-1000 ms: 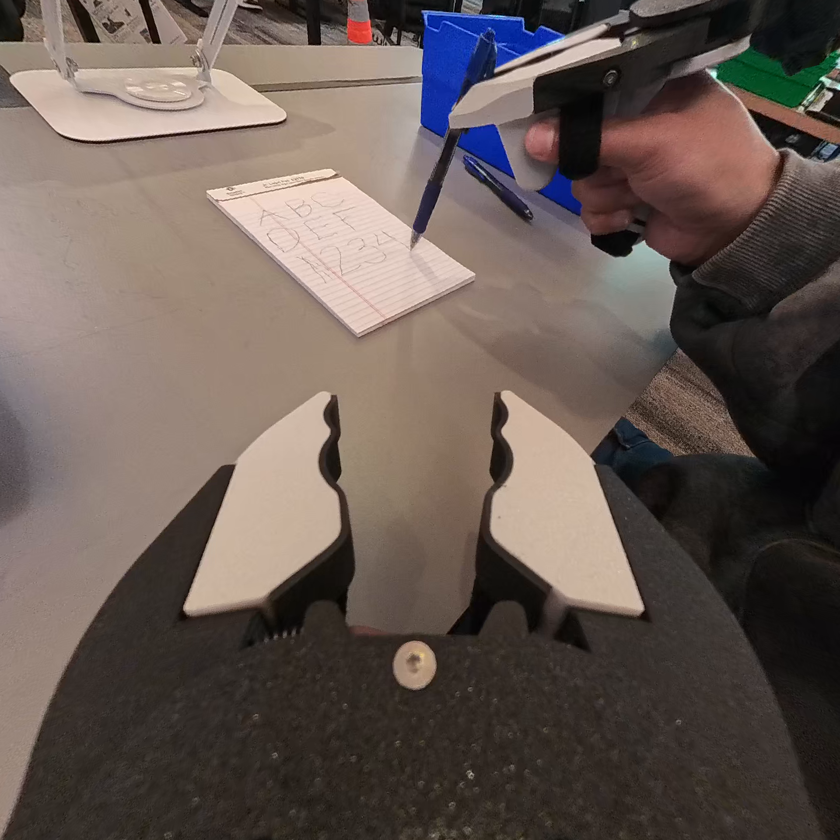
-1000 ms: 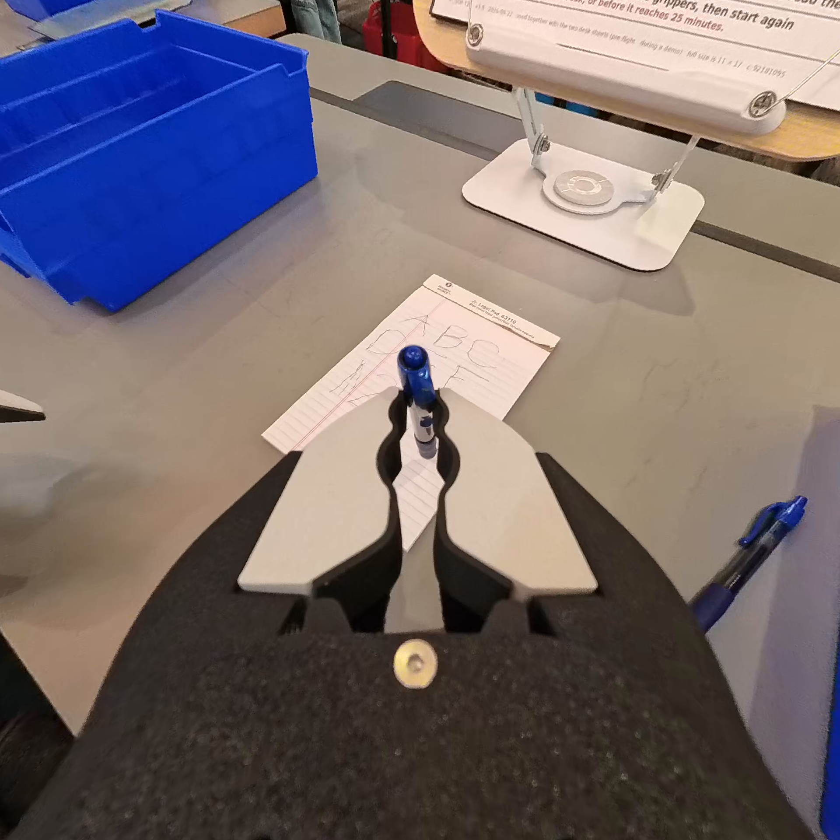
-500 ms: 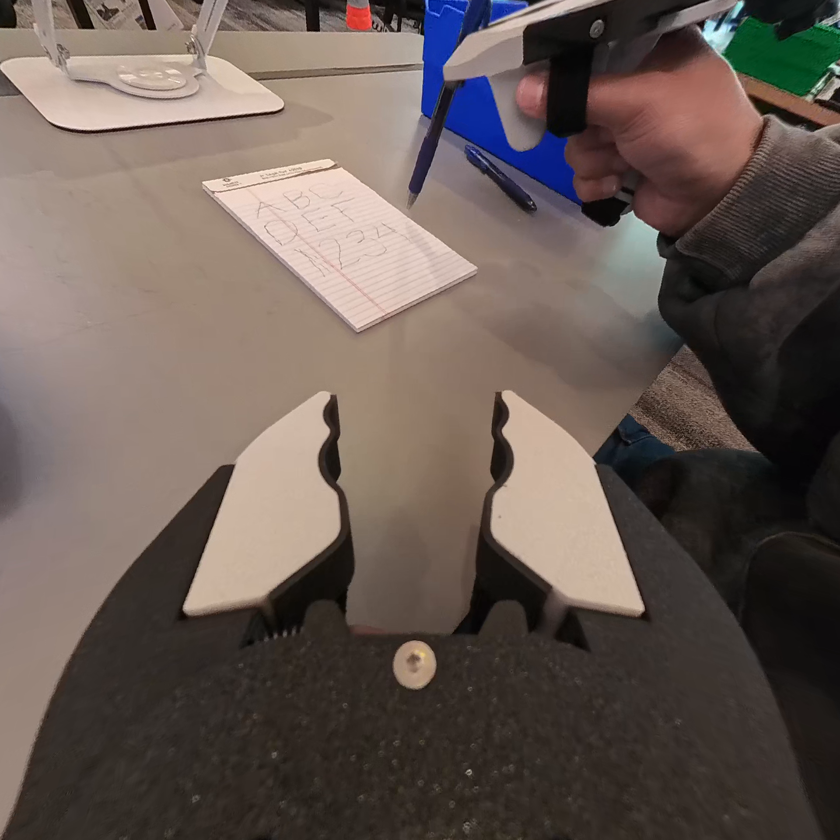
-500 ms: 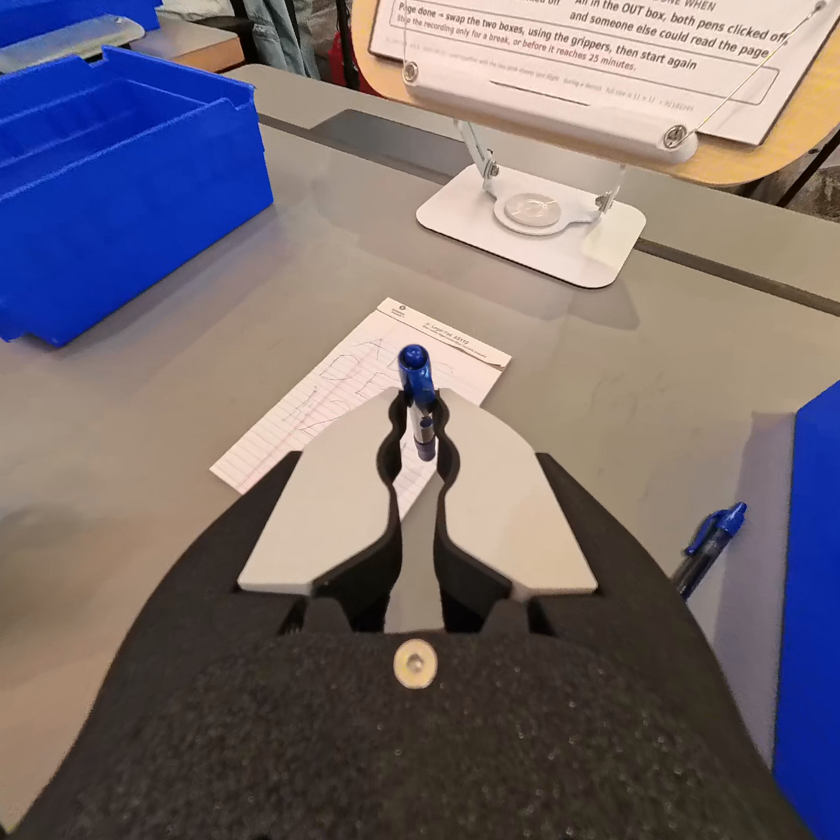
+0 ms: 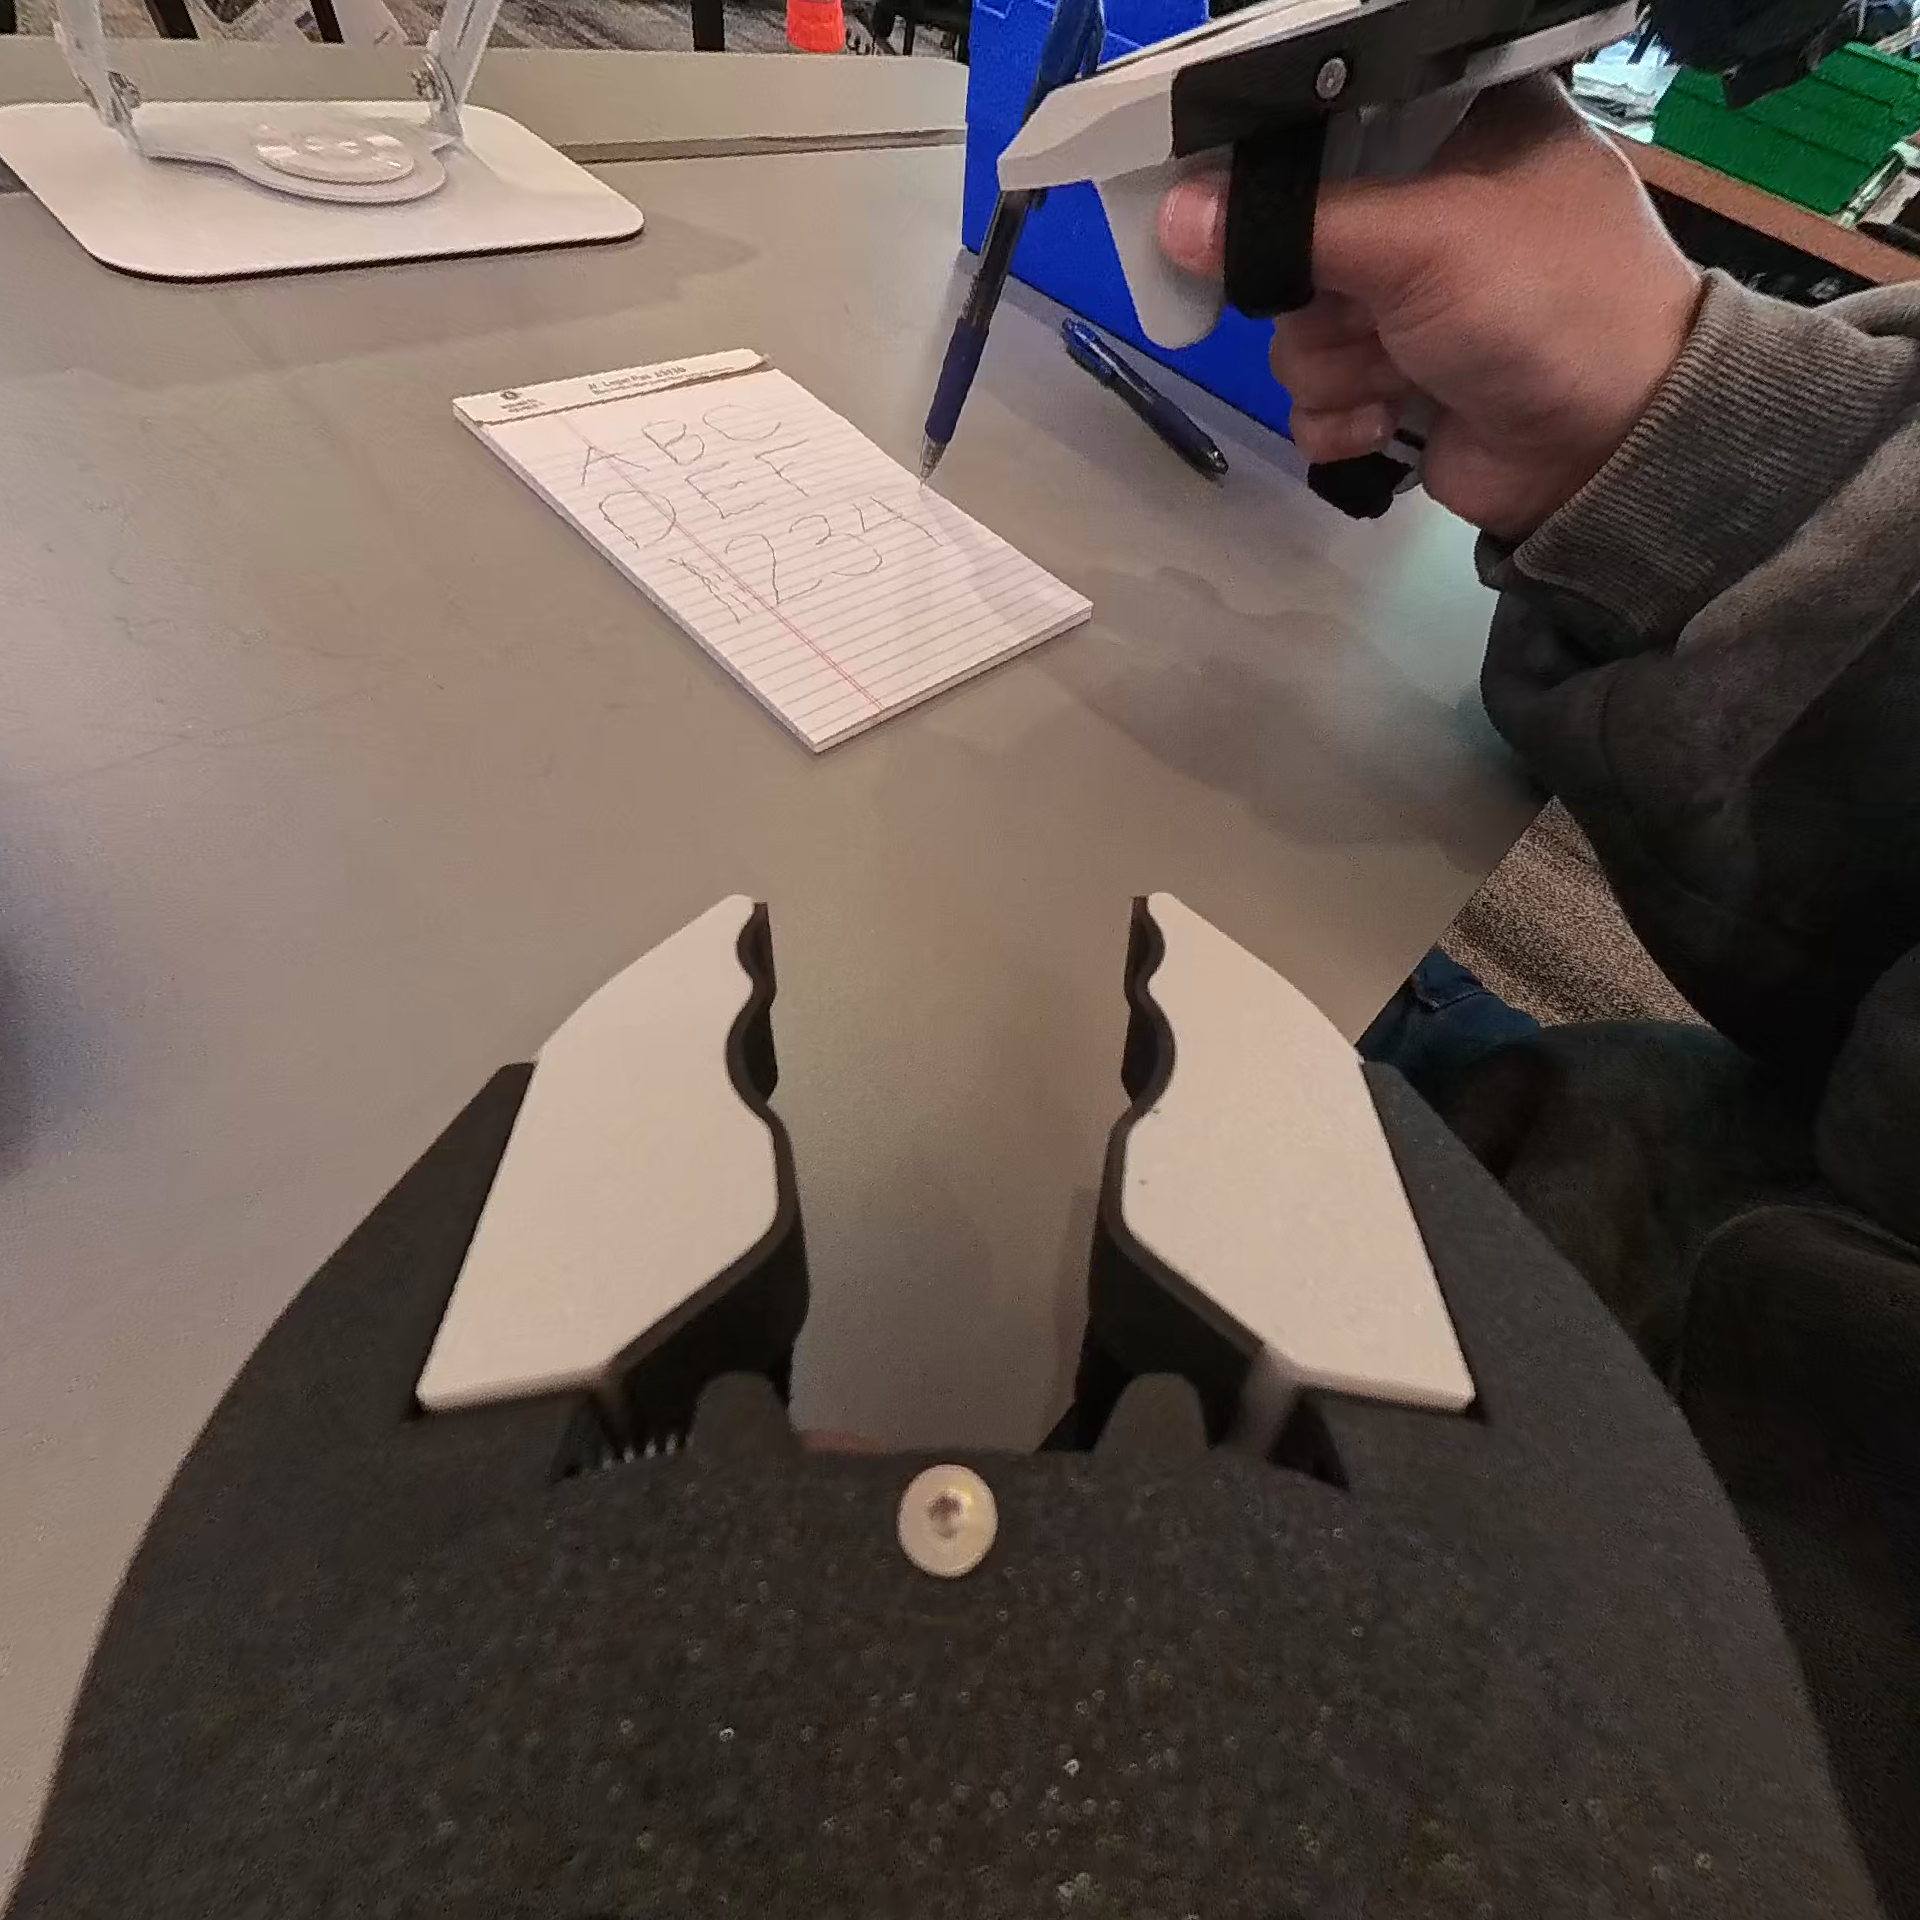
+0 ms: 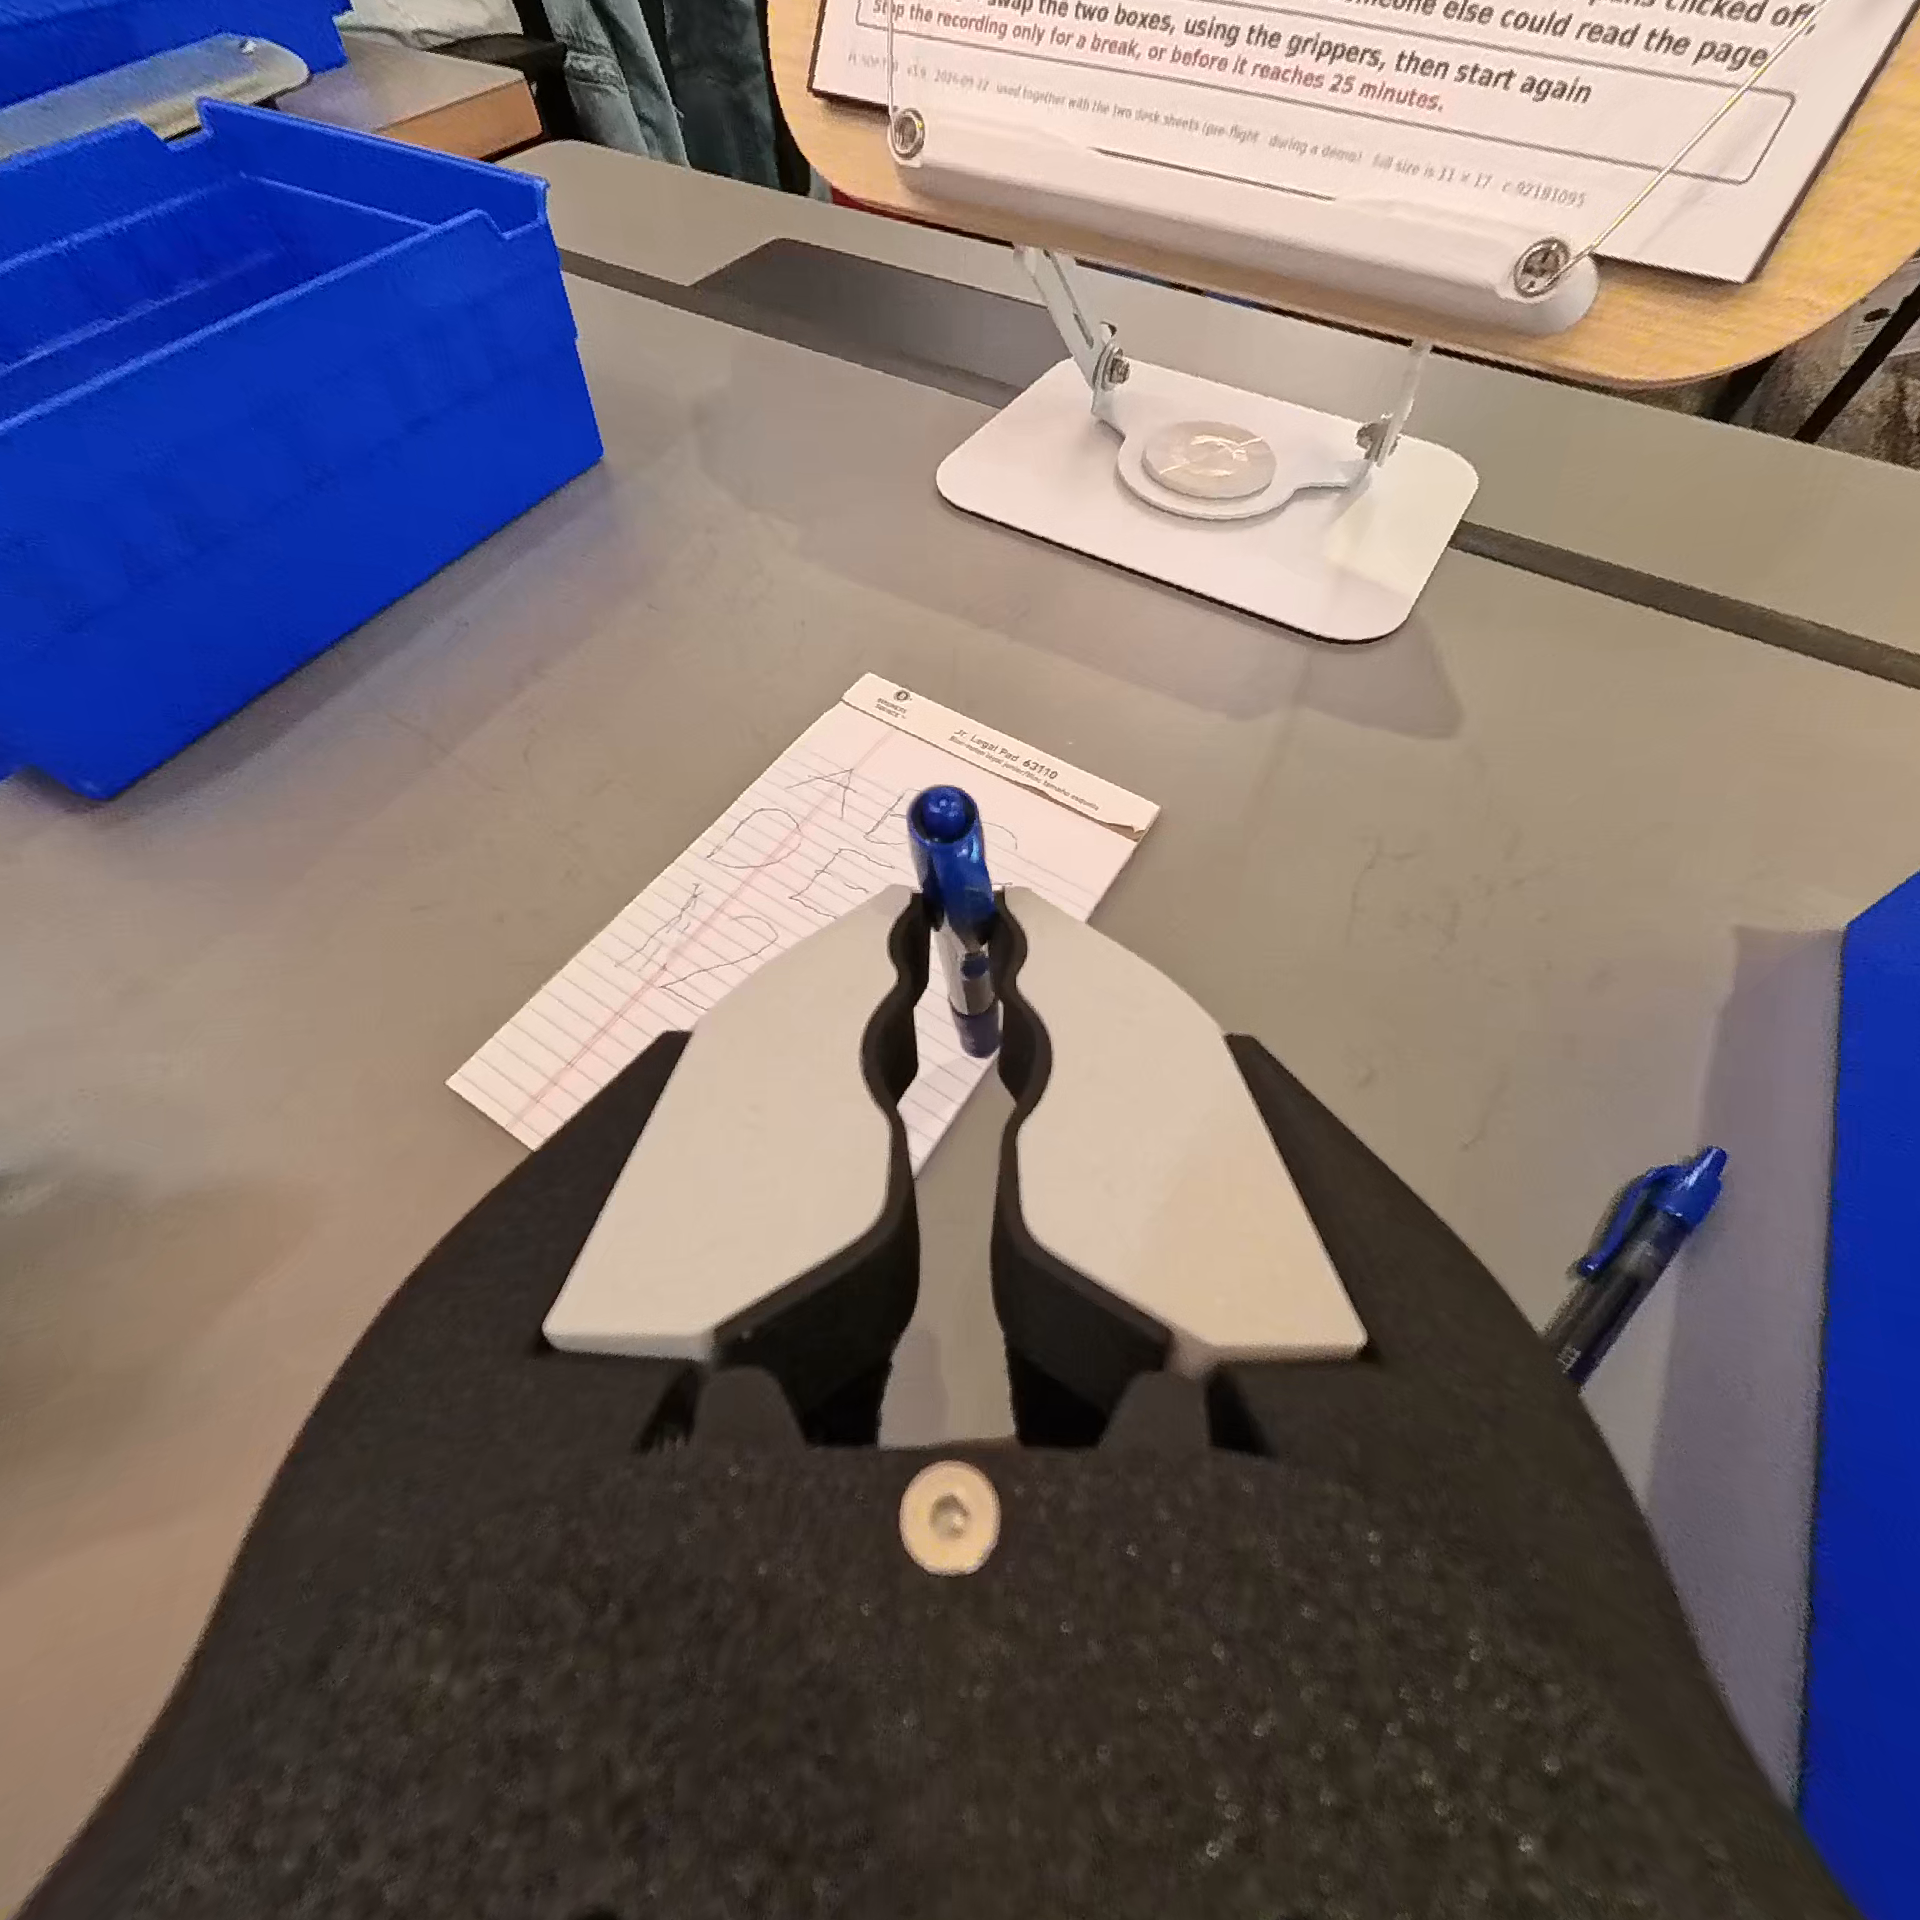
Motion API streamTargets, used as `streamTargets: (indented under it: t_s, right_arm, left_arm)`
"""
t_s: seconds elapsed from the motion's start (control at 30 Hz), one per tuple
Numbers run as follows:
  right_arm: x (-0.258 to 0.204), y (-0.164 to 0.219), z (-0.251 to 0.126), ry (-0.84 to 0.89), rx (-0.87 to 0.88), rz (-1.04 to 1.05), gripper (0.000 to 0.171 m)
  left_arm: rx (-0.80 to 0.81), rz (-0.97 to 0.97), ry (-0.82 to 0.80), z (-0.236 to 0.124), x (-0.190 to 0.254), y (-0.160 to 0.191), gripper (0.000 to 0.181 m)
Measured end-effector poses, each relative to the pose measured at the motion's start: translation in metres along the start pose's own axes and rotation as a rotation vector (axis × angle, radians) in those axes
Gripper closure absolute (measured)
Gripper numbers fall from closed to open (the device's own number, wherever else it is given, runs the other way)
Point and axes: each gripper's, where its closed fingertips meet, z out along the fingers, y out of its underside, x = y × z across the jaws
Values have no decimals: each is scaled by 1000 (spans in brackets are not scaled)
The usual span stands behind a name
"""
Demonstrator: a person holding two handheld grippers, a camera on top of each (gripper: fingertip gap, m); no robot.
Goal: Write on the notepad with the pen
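A white lined notepad [image 5: 790, 540] with handwritten marks lies on the grey table; it also shows in the right wrist view [image 6: 790, 914]. My right gripper [image 6: 951, 904] is shut on a blue pen [image 6: 961, 914] and holds it nearly upright. In the left wrist view the pen [image 5: 971, 322] has its tip at the pad's right edge, close to or touching the paper. My left gripper [image 5: 948, 914] is open and empty, low over the table, well short of the pad.
A second blue pen [image 5: 1143, 395] lies right of the pad, also in the right wrist view [image 6: 1631, 1257]. A blue bin [image 6: 260, 416] stands left, another blue bin [image 6: 1870, 1351] right. A white document stand [image 6: 1205, 488] is behind the pad. The person's sleeve [image 5: 1714, 623] is at right.
The right gripper lifted the pen off the page and away to the right, then came back down, so the tip is now at the pad's right edge. The left gripper stayed put.
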Motion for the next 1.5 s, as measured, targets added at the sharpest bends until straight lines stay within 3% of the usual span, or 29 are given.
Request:
streamTargets:
  t_s: [0.47,1.5]
  right_arm:
    - [-16,-4,9,-29,-7,-24,160]
    - [-20,7,-9,-18,-21,-21,161]
  left_arm:
    - [0,0,1,-1,0,0,117]
    - [-6,19,4,-1,5,1,116]
